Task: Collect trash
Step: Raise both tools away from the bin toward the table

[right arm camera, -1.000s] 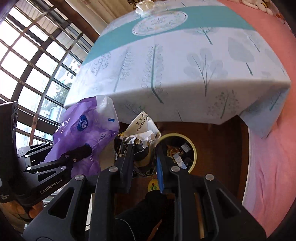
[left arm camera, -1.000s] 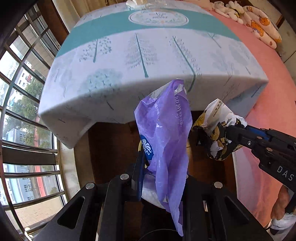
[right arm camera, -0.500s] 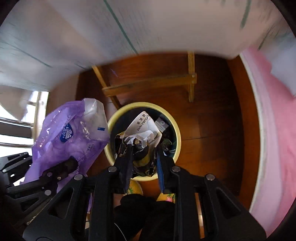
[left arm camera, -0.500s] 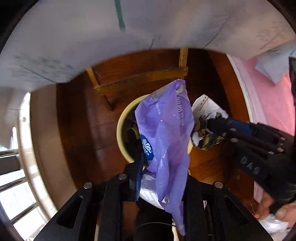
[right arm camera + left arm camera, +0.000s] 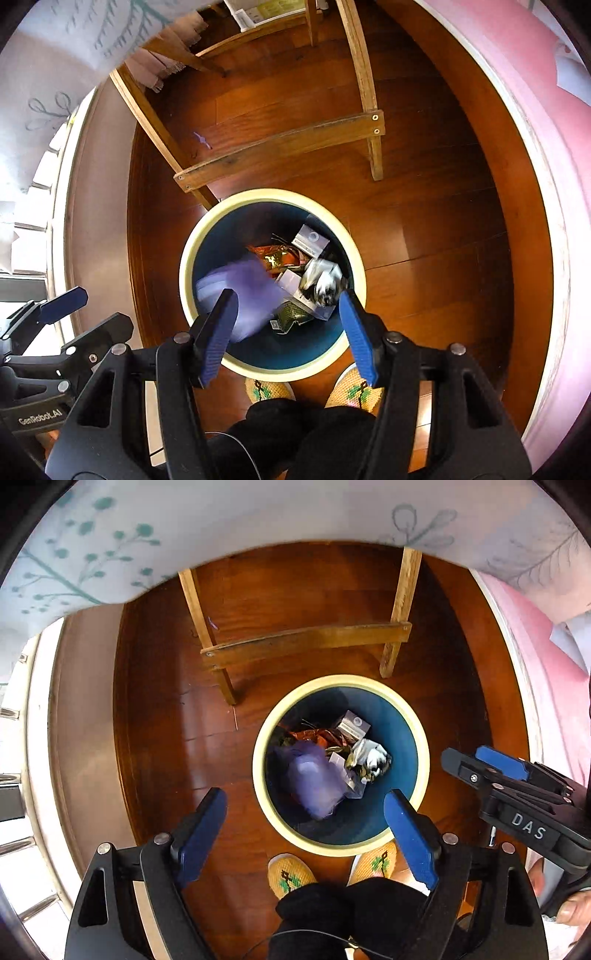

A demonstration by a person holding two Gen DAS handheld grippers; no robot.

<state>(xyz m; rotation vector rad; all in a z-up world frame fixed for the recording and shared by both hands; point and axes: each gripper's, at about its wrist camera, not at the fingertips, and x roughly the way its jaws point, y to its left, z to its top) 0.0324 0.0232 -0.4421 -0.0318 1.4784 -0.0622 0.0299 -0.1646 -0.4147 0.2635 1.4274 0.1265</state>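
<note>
Left hand-held gripper [image 5: 304,808]: jaws spread wide, holding nothing.
Right hand-held gripper [image 5: 286,314]: likewise agape and empty.
Purple bag [image 5: 314,781]: inside the bin [image 5: 423,746] — 9 o'clock side.
Crumpled wrapper [image 5: 371,758]: in the bin, 3 o'clock of the bag.

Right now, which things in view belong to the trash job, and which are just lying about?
Job:
- bin
- purple bag inside it
- crumpled wrapper inside it
- left gripper, open
- right gripper, open

Lying about:
- wooden table legs
- patterned tablecloth
- slippers
</note>
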